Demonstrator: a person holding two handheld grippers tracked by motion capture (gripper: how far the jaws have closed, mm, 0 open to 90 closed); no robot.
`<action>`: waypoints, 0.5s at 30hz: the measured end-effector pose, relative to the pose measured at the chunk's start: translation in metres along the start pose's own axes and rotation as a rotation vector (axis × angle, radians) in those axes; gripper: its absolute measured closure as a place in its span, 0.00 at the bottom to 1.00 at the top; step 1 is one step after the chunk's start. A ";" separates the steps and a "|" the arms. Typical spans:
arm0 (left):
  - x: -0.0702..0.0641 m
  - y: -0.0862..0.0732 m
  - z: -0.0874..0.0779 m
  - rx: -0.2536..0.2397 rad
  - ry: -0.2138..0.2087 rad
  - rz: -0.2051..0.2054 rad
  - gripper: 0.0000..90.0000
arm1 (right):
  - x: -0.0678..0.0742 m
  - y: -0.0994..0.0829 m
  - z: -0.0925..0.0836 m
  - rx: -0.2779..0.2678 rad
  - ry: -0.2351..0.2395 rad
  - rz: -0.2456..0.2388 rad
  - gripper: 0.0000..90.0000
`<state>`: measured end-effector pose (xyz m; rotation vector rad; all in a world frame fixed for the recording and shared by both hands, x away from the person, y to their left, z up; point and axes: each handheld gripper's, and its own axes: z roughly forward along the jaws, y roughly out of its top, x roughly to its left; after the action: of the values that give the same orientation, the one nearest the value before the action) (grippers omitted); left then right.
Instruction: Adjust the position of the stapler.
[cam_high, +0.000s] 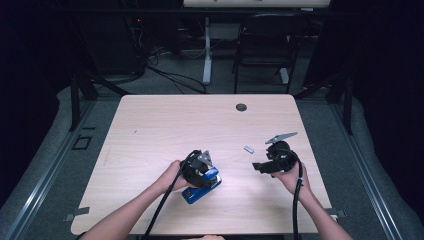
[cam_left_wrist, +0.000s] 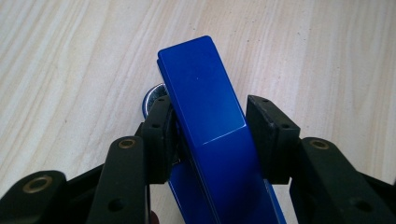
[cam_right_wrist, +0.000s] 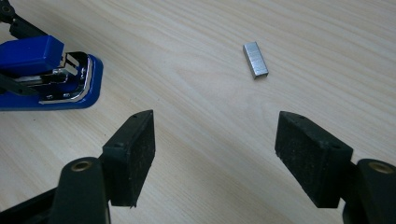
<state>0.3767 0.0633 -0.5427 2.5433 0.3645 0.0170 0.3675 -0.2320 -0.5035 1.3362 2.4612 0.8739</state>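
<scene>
A blue stapler (cam_high: 202, 189) lies on the wooden table (cam_high: 165, 125) near the front middle. My left gripper (cam_high: 200, 170) comes down on it from above, and in the left gripper view its jaws (cam_left_wrist: 210, 112) are shut on the sides of the stapler's blue top (cam_left_wrist: 196, 70). A small silver strip of staples (cam_high: 248, 149) lies to the right of the stapler. My right gripper (cam_high: 260, 166) stands open just right of that strip, pointing left. In the right gripper view the strip (cam_right_wrist: 255, 59) lies ahead of the open gripper (cam_right_wrist: 215, 140), apart from it, with the stapler (cam_right_wrist: 42, 60) at far left.
A dark round cable hole (cam_high: 241, 107) sits near the table's far edge. A black chair (cam_high: 265, 40) and desk legs stand on the floor beyond the table. Bare tabletop stretches to the left and the back.
</scene>
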 end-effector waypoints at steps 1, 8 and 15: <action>0.000 0.000 0.000 0.000 0.000 -0.002 0.61 | 0.001 0.000 0.001 0.000 0.004 -0.002 0.32; -0.004 -0.002 -0.005 0.004 0.003 -0.088 0.44 | 0.006 0.000 0.003 -0.011 0.049 -0.050 0.38; -0.014 -0.022 -0.019 0.000 0.027 -0.204 0.28 | 0.022 0.003 0.010 0.002 0.112 -0.140 0.33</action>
<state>0.3562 0.0878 -0.5377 2.4957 0.6328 -0.0259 0.3619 -0.2091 -0.5077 1.1286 2.6034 0.9352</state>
